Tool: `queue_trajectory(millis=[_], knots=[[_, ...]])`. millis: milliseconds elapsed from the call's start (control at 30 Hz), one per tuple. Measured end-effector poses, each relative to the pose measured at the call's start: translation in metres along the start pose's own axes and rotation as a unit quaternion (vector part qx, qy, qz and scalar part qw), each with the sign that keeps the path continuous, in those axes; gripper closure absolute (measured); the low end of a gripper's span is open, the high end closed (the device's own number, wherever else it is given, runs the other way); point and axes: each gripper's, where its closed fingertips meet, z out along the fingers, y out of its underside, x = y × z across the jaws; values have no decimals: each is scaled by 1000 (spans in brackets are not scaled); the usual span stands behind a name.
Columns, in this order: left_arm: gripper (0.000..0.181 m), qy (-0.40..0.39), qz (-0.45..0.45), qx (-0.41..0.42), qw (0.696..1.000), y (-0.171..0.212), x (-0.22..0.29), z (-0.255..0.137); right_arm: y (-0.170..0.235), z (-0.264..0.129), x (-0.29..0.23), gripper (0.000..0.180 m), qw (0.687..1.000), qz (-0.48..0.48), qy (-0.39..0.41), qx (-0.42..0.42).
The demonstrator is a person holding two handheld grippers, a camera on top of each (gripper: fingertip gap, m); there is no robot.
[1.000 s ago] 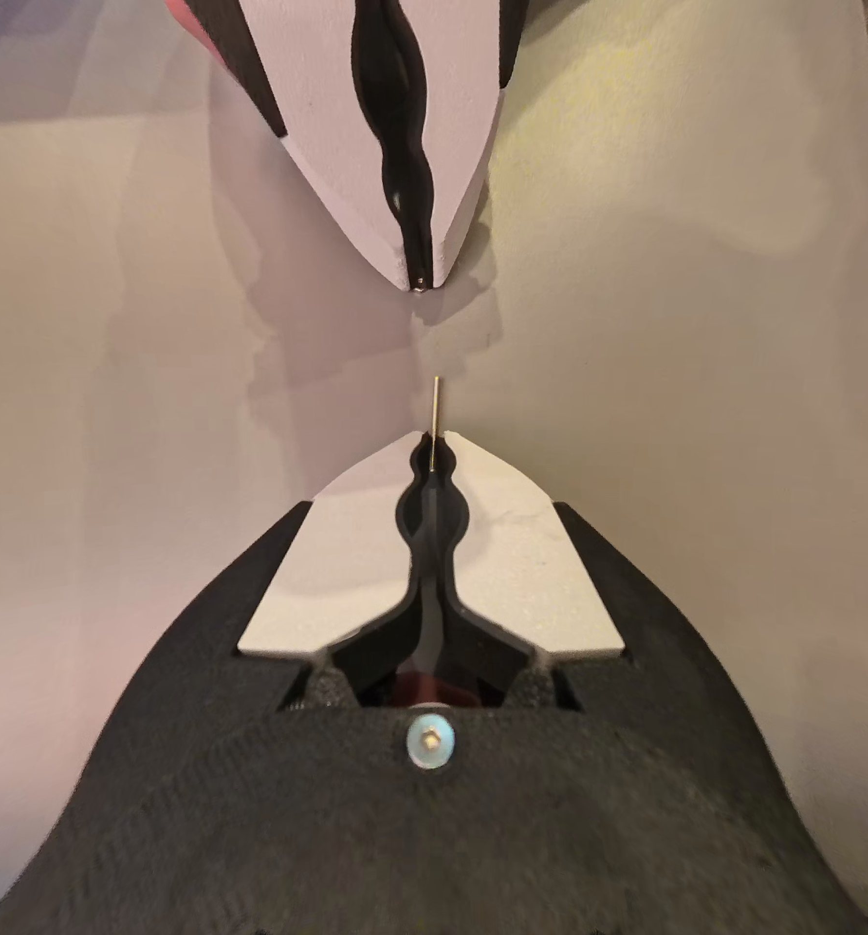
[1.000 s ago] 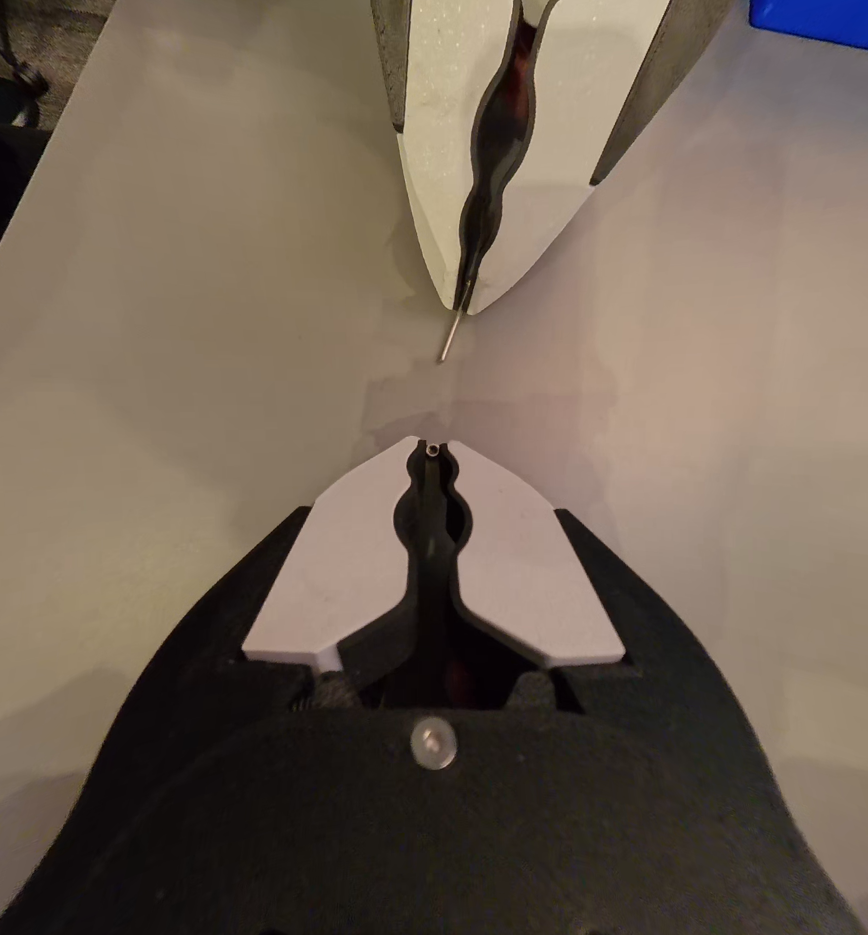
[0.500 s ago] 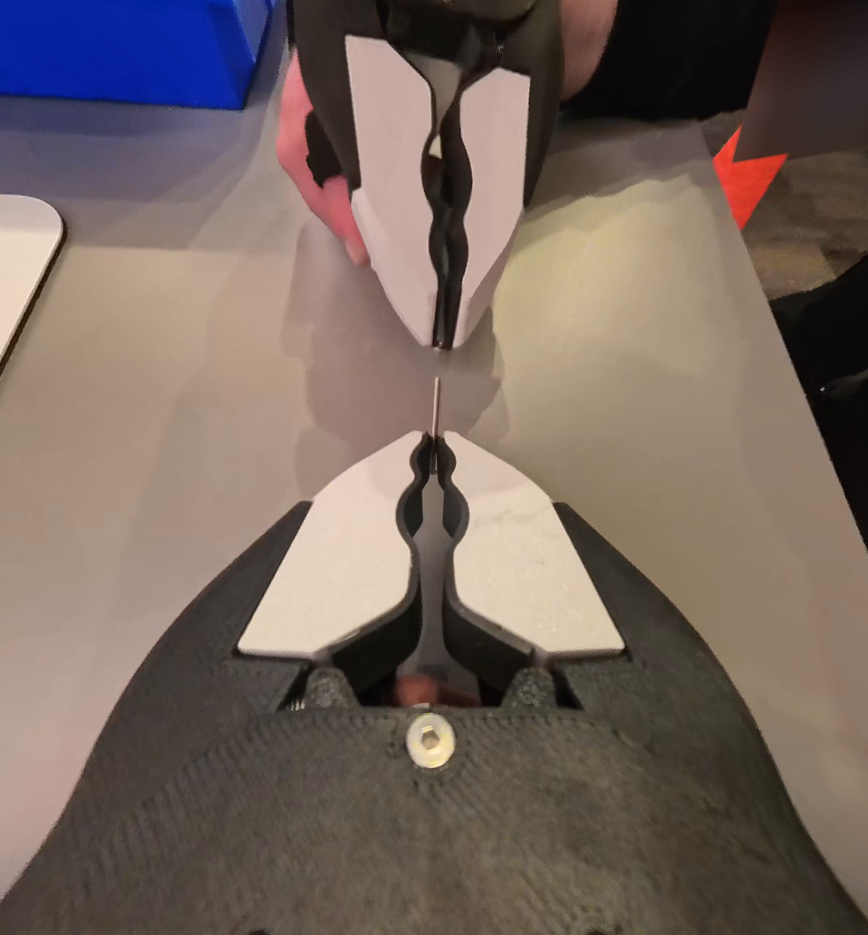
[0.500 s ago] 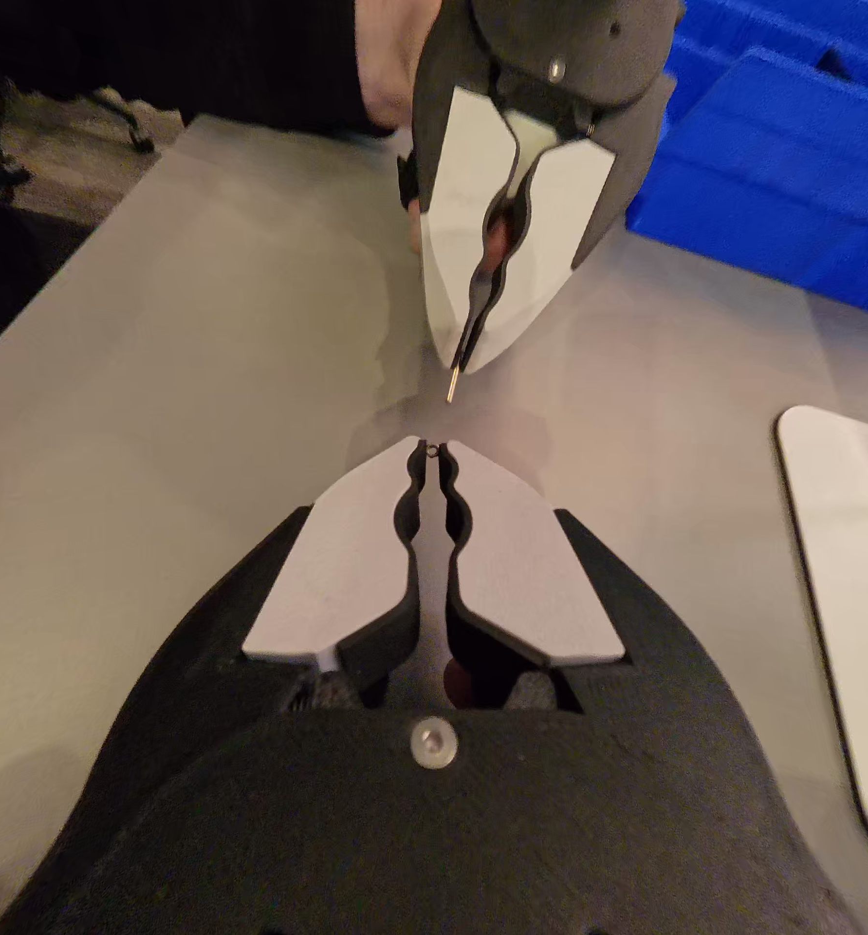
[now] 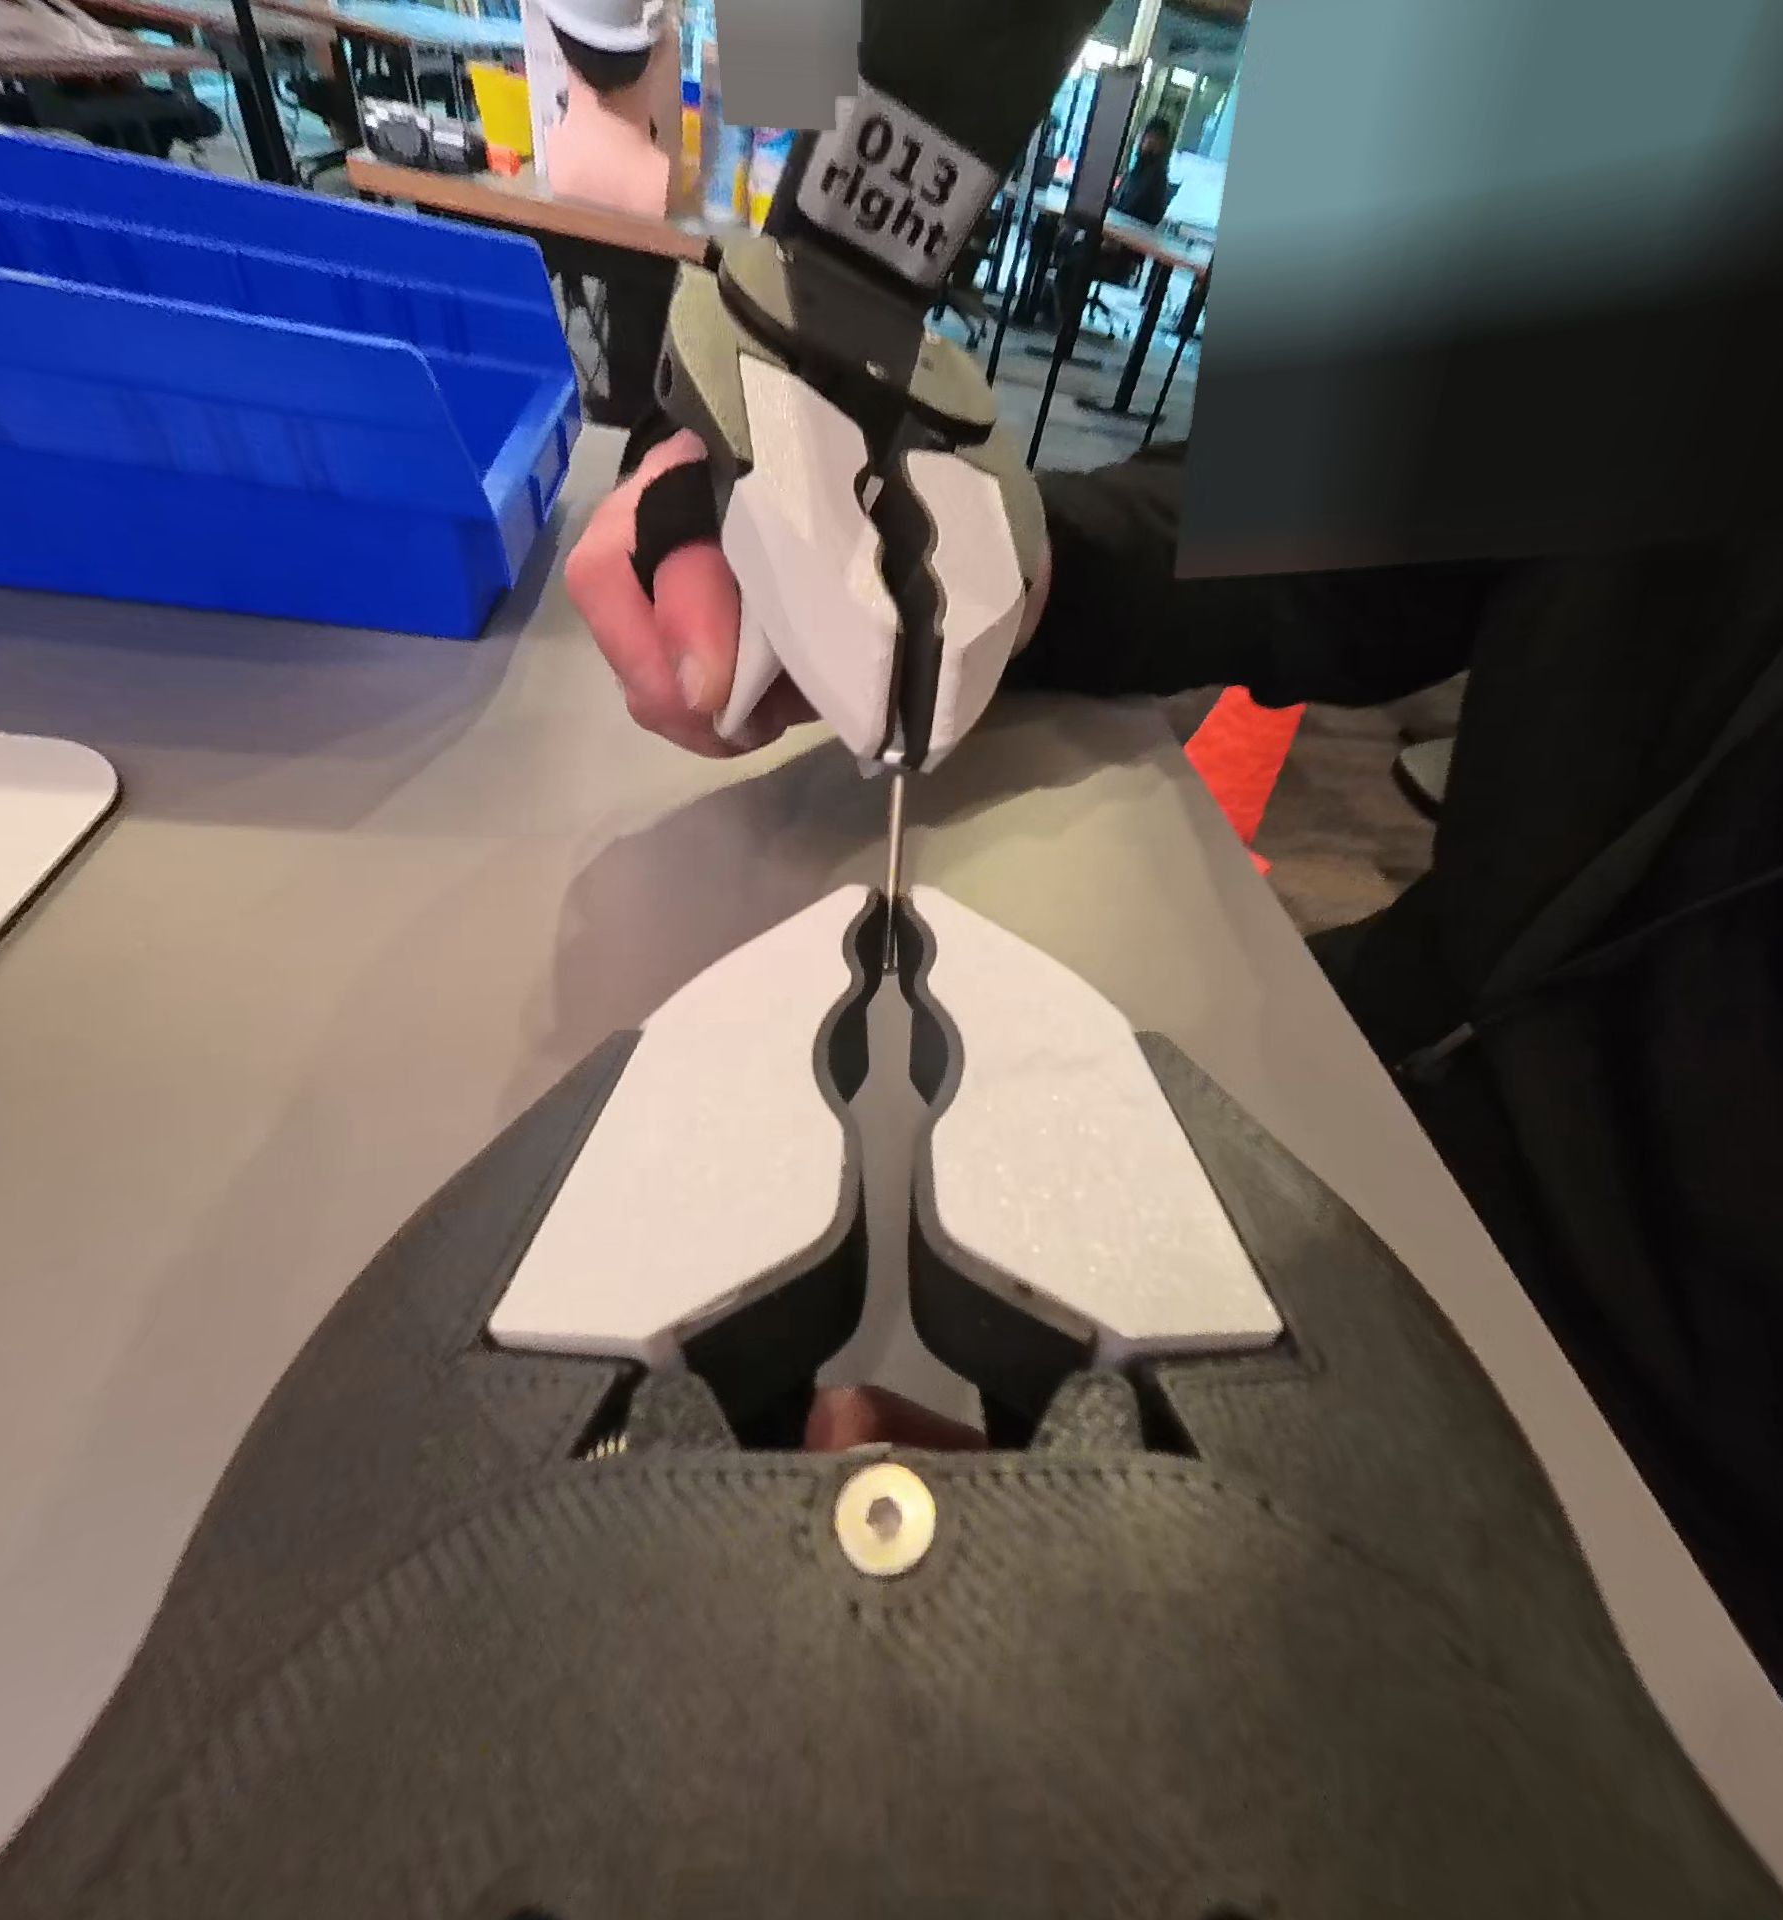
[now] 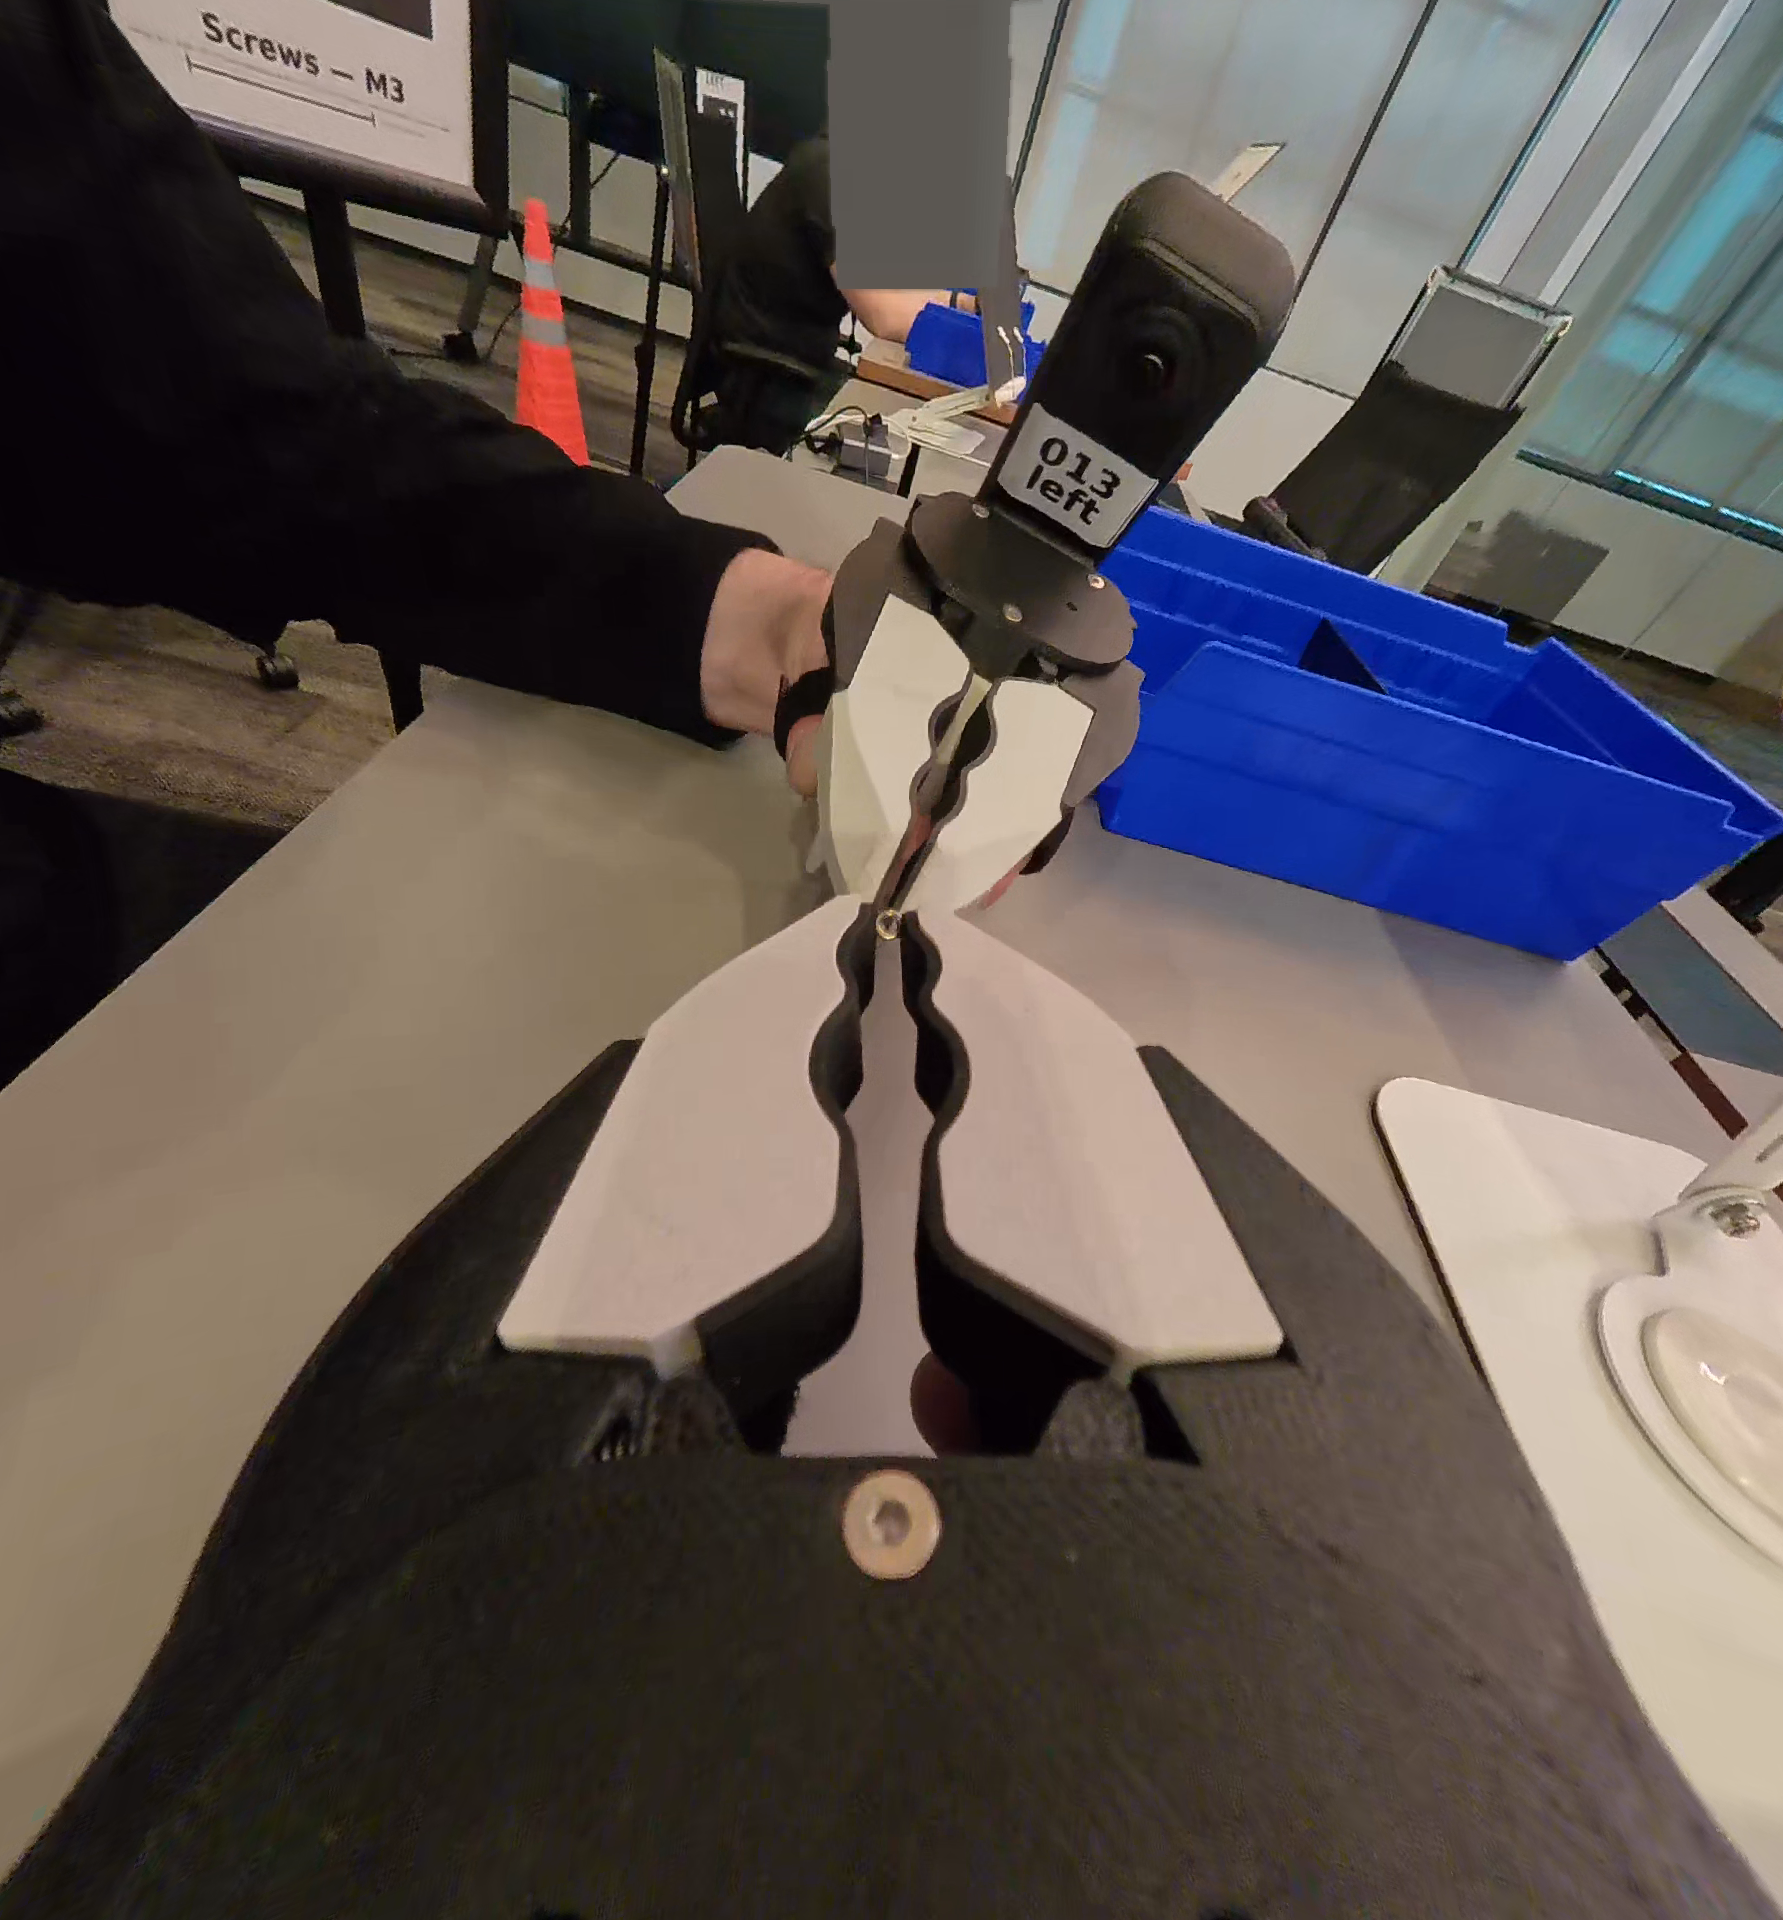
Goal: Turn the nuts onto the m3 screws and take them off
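Observation:
My left gripper [image 5: 889, 906] is shut on a thin metal m3 screw [image 5: 896, 842] that points forward out of its tips. My right gripper [image 5: 899, 764] faces it tip to tip, held above the grey table [image 5: 295, 1039]. In the right wrist view, my right gripper [image 6: 888, 916] is shut on a small nut [image 6: 888, 924] at its very tips. The left gripper [image 6: 906, 883] comes in from above, and the screw's end meets the nut. How far the screw sits in the nut is too small to tell.
A blue bin [image 5: 243, 416] stands at the back of the table and also shows in the right wrist view [image 6: 1438, 748]. A white board [image 6: 1552, 1247] carries a clear dish [image 6: 1739, 1392] and a stand. The table edge [image 5: 1313, 987] and an orange cone [image 5: 1242, 758] lie to one side. Both grippers' tips are close together, under 4 cm apart.
Both grippers have tilted up from the tabletop and drawn together. The gap between the screw's end and the nut has closed. Both stay shut.

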Motion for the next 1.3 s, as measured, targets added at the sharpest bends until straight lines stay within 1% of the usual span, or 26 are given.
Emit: queue_trajectory(millis=[333, 533, 767, 1300], knots=[[179, 32, -13, 47, 998, -12, 6, -2, -12, -3, -1, 175, 1000, -12, 9, 23], [179, 35, -9, 50, 998, -13, 7, -3, -17, -2, -4, 175, 999, -2, 1, 43], [179, 40, -4, 45, 998, -12, 10, 0, -16, 2, -6, 175, 999, -8, 0, 41], [179, 61, -7, 72, 995, -19, 15, -4, -24, -2, -6, 175, 998, -20, 9, 56]])
